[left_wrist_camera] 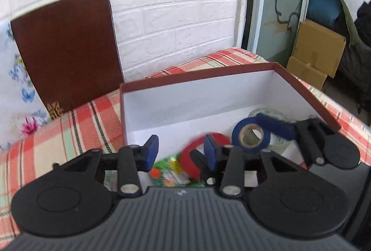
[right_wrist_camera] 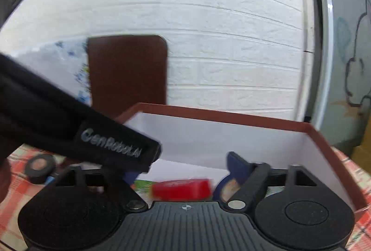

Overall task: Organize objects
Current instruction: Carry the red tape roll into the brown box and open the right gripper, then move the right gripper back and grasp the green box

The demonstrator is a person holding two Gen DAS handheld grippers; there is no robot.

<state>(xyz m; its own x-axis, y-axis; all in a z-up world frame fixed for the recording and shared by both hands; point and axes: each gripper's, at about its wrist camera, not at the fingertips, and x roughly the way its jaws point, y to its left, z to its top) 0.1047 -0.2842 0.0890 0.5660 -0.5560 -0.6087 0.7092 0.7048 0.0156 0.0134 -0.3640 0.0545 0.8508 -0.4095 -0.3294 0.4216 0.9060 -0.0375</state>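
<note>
A brown-rimmed white box [left_wrist_camera: 199, 98] stands on the plaid cloth. In the left wrist view it holds a red tape roll [left_wrist_camera: 197, 158], a blue tape roll [left_wrist_camera: 251, 137], a clear tape roll [left_wrist_camera: 269, 113] and a green packet [left_wrist_camera: 171, 172]. My left gripper [left_wrist_camera: 180, 151] is open above the box's near side, the blurred red roll just beyond its fingers. The right gripper's blue finger [left_wrist_camera: 276, 125] touches the blue roll. In the right wrist view my right gripper [right_wrist_camera: 185, 172] is open over the box [right_wrist_camera: 231, 116]; the red roll [right_wrist_camera: 183, 189] and blue roll [right_wrist_camera: 228, 188] lie below. The left gripper's body [right_wrist_camera: 92, 135] crosses in front.
A black tape roll [right_wrist_camera: 39, 167] lies on the plaid cloth [left_wrist_camera: 69, 130] left of the box. A dark brown board [left_wrist_camera: 67, 46] leans on the white brick wall. Cardboard boxes [left_wrist_camera: 315, 51] and a dark bag stand at the right.
</note>
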